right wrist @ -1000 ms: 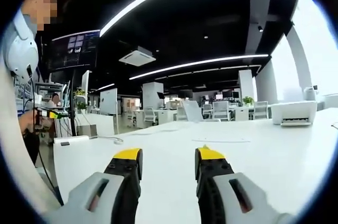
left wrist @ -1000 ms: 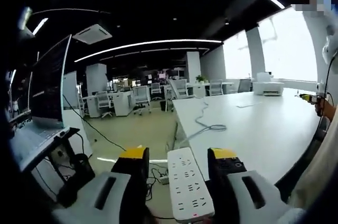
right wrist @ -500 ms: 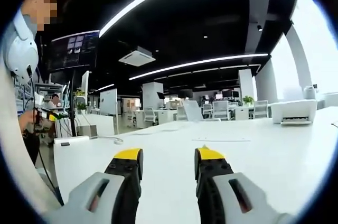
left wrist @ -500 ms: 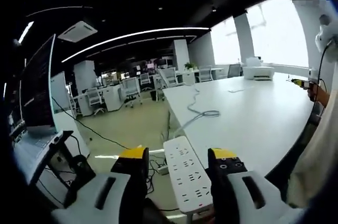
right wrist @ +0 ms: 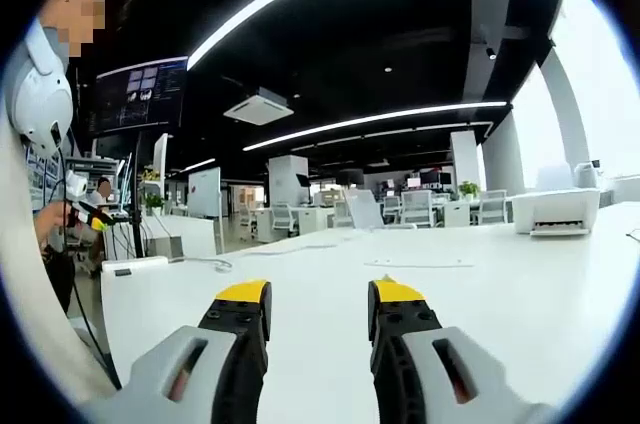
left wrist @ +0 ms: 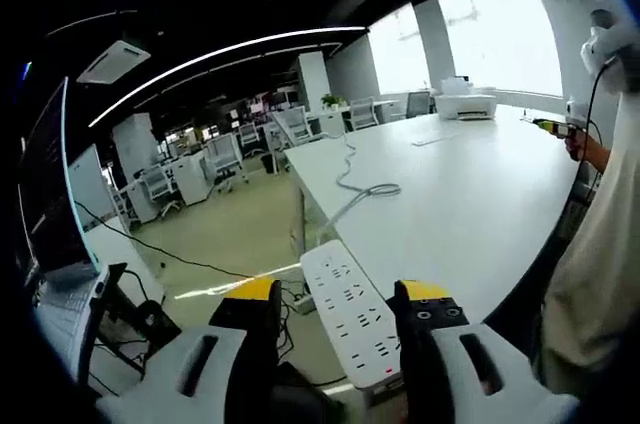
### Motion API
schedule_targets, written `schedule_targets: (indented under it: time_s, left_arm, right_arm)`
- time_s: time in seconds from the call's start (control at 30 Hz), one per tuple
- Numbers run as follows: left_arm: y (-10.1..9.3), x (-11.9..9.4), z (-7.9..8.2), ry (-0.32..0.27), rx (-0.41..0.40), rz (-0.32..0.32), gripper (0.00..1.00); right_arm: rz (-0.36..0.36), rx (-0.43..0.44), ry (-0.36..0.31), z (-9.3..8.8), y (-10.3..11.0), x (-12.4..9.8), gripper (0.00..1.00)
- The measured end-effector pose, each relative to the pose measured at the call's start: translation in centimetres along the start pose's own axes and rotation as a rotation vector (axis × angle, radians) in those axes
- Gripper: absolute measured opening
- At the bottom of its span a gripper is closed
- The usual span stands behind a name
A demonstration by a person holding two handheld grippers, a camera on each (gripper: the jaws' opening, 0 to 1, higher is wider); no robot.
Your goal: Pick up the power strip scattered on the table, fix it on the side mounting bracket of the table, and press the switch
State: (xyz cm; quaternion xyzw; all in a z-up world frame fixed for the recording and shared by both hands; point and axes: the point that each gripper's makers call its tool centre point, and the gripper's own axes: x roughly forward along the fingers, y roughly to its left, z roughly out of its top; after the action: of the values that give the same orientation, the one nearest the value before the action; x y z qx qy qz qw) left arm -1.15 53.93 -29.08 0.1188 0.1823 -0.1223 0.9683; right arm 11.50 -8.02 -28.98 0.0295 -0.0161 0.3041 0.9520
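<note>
The left gripper point(left wrist: 335, 304) has its two yellow-tipped jaws spread wide, with nothing clamped. Between them, nearer the right jaw, lies the white power strip point(left wrist: 350, 309), seated at the edge of the white table point(left wrist: 470, 214) with its sockets facing up, tilted a little toward the floor side. I cannot make out the bracket itself under it. A small red light shows at the strip's near end, beside the right jaw, which suggests the switch may already be on.

If the switch press is the step in hand, it wants one jaw tip brought straight down on the near end of the strip, pushing toward the table rather than outward, so the strip is not levered off its seat. A light touch should do; the strip looks slick and could slide.

Its grey cable point(left wrist: 355, 184) runs away across the tabletop in a loose loop.

The right gripper point(right wrist: 318, 329) hovers over bare tabletop, jaws apart and holding nothing, well away from the strip. A person's sleeve point(right wrist: 40, 274) fills the left of the right gripper view.
</note>
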Motion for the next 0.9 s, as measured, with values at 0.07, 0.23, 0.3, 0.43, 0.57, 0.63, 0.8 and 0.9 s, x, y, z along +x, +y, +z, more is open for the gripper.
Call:
schedule_targets:
  time_s: [0.07,0.23,0.3,0.43,0.57,0.63,0.8,0.9]
  left_arm:
    - [0.0,0.0,-0.3,0.019,0.006,-0.018,0.51]
    - [0.0,0.2,-0.9,0.066,0.025,-0.047,0.51]
    - [-0.2,0.2,-1.0,0.077,0.039,-0.063,0.51]
    - [-0.2,0.4,-1.3,0.111,0.042,-0.089,0.51]
    - [-0.4,0.8,-1.9,0.152,0.056,-0.127,0.51]
    - [-0.6,0.9,-2.1,0.171,0.059,-0.146,0.51]
    - [-1.2,1.4,-3.2,0.256,0.063,-0.207,0.49]
    - [-1.3,1.7,-3.7,0.287,0.053,-0.220,0.50]
  right_arm:
    - [0.000,0.001,0.000,0.0,0.0,0.0,0.35]
    - [0.003,-0.001,0.001,0.0,0.1,0.1,0.35]
    - [0.003,-0.002,0.002,0.1,0.1,0.2,0.35]
    - [0.002,-0.005,0.003,0.1,0.0,0.1,0.35]
    - [-0.001,-0.006,0.005,0.1,-0.1,-0.1,0.34]
    - [-0.002,-0.007,0.005,0.2,-0.1,-0.2,0.34]
    - [-0.007,-0.008,0.006,0.2,-0.2,-0.4,0.34]
    - [-0.013,-0.011,0.008,0.2,-0.3,-0.7,0.34]
